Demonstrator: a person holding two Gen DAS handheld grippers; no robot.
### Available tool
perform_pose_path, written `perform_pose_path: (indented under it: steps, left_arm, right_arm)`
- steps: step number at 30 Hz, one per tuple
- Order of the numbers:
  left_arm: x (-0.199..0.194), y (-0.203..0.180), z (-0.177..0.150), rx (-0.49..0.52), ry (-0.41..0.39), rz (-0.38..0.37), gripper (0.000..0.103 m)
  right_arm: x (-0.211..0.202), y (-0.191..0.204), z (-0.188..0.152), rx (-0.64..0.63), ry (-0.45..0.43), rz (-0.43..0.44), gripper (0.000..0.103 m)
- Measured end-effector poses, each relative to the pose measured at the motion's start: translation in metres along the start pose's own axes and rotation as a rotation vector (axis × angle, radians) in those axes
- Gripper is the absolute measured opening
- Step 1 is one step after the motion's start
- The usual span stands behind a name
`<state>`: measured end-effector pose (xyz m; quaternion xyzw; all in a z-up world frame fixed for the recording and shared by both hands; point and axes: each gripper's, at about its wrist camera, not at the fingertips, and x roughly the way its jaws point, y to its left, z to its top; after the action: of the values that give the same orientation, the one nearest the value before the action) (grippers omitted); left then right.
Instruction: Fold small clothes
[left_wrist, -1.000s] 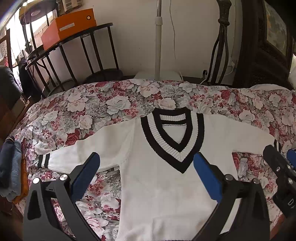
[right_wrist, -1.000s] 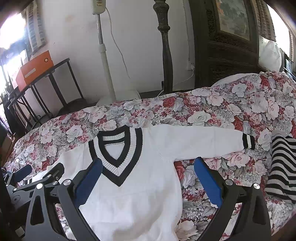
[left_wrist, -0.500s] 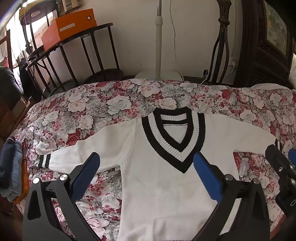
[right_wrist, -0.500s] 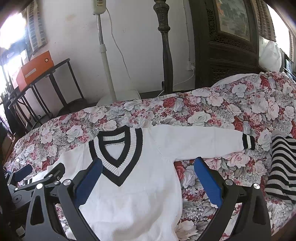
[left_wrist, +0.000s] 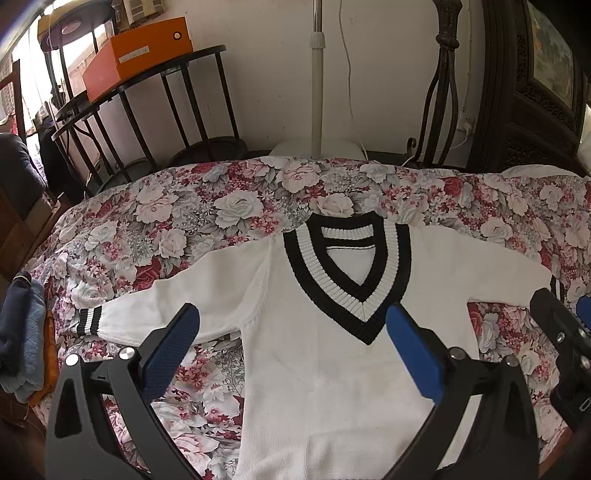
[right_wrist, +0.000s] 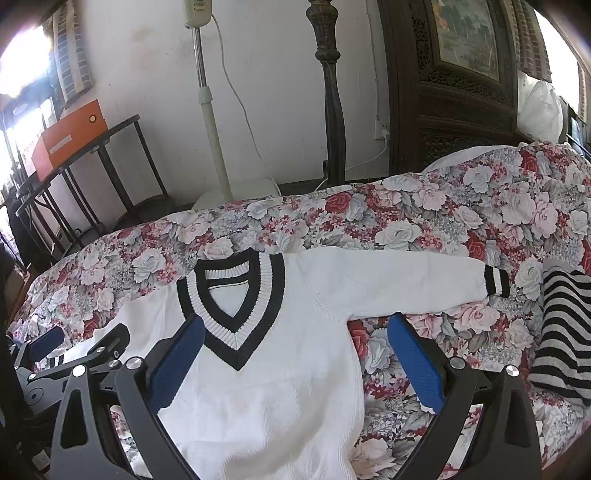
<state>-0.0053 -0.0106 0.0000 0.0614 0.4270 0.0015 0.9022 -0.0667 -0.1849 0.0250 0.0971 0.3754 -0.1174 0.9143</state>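
A small white sweater (left_wrist: 314, 354) with a black-and-white V-neck collar lies flat, face up, on the floral bedspread (left_wrist: 177, 225), both sleeves spread out sideways. It also shows in the right wrist view (right_wrist: 280, 369). Its left cuff (left_wrist: 88, 320) and right cuff (right_wrist: 495, 280) have black stripes. My left gripper (left_wrist: 291, 343) is open and empty, hovering above the sweater's chest. My right gripper (right_wrist: 295, 350) is open and empty, above the sweater's right side. The lower hem is hidden below the frames.
A black-and-white striped garment (right_wrist: 565, 332) lies on the bed at the right. Folded blue clothes (left_wrist: 18, 339) sit at the bed's left edge. Behind the bed stand a fan pole (left_wrist: 317, 85), a black rack (left_wrist: 147, 110) with an orange box (left_wrist: 136, 55), and a dark bedpost (right_wrist: 330, 92).
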Motion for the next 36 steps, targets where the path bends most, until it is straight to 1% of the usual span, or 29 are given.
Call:
perform_pose_path:
  steps: [36]
  left_arm:
    - [0.0023, 0.002, -0.0024, -0.001, 0.004, 0.0, 0.098]
  right_arm:
    - [0.0028, 0.0025, -0.0006, -0.002, 0.004, 0.001, 0.1]
